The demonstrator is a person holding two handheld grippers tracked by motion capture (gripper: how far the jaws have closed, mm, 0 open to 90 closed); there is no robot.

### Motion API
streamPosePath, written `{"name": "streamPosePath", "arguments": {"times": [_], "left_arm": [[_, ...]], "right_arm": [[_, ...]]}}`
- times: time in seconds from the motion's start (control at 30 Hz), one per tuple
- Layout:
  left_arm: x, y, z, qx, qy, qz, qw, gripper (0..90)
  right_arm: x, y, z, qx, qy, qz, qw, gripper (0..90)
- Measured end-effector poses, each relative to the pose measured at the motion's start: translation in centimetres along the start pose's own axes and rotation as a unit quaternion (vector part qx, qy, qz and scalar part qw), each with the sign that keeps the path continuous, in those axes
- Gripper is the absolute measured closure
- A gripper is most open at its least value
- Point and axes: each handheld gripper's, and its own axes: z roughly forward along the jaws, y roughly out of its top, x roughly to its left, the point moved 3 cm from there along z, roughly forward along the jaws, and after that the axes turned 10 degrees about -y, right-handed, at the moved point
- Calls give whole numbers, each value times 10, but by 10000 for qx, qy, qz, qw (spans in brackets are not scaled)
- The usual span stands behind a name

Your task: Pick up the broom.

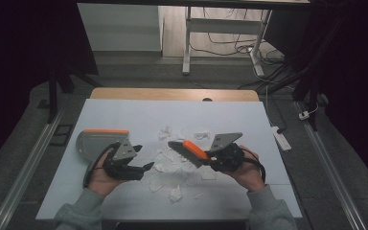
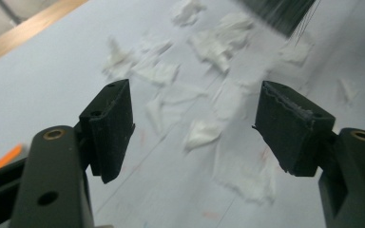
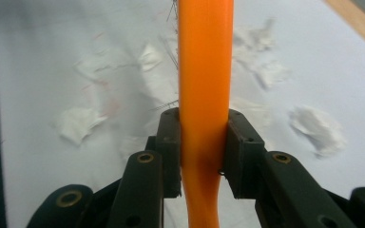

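At the far left of the table (image 1: 124, 115) lies the grey dustpan (image 1: 96, 142) with its orange edge, just beside my left gripper (image 1: 146, 166). That gripper's jaws stand wide apart with nothing between them, hovering over the scraps. The torn white paper scraps (image 1: 172, 165) are scattered across the middle of the white sheet, between my two hands. To the right, my right gripper (image 1: 210, 160) is clamped tight on the orange handle of the brush (image 1: 188, 150), whose dark bristles point left over the pile; I think they hang just above the paper, though the angle is poor. To sweep well I should keep the bristles low and flat, draw the outer scraps inward first, and pull everything leftward in short strokes toward the dustpan, which my free left gripper should take and steady at its lip.
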Motion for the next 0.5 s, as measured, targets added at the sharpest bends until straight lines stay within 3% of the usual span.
{"name": "streamPosePath", "arguments": {"times": [0.17,0.5], "left_arm": [[5,-17,-13,-46,249,-252,9994,300],[21,-48,-22,1,404,-687,9968,290]], "right_arm": [[-13,-5,-7,-113,-262,292,9992,704],[-33,-18,-14,-94,-633,777,9949,703]]}}
